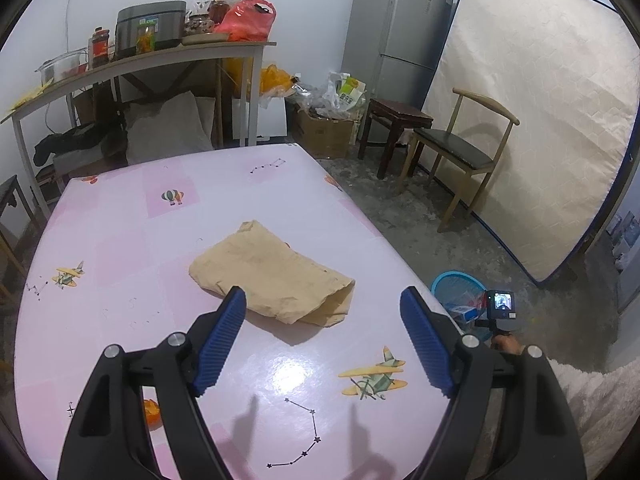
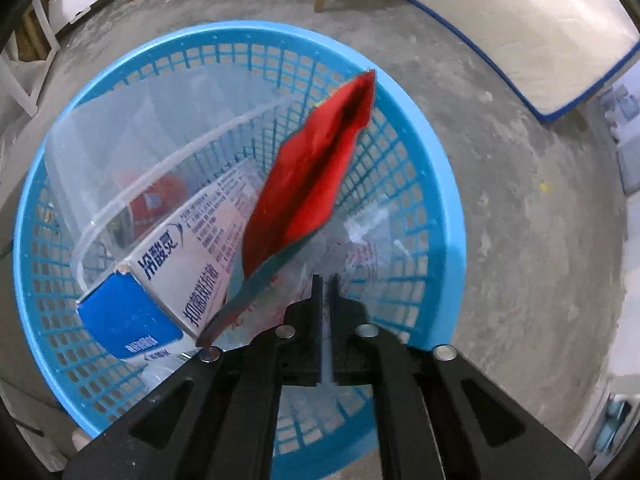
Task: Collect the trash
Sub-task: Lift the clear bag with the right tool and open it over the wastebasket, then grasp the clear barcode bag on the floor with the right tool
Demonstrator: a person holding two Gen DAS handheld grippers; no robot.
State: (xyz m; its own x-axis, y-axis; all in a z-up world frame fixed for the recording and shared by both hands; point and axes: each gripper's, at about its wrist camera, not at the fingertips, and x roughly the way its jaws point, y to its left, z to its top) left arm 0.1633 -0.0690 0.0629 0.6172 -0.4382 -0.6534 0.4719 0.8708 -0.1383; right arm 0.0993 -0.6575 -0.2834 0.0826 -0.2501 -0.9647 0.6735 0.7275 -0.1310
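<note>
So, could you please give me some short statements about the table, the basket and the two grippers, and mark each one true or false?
1. A crumpled brown paper bag lies on the pink table. True.
2. The left gripper is clamped on the bag. False: its fingers stand wide apart, short of the bag.
3. The blue basket stands on the table. False: it stands on the grey floor.
4. A red wrapper is over the basket, beside the right gripper. True.
5. The basket is empty. False: it already holds a blue and white box and a clear plastic container.
</note>
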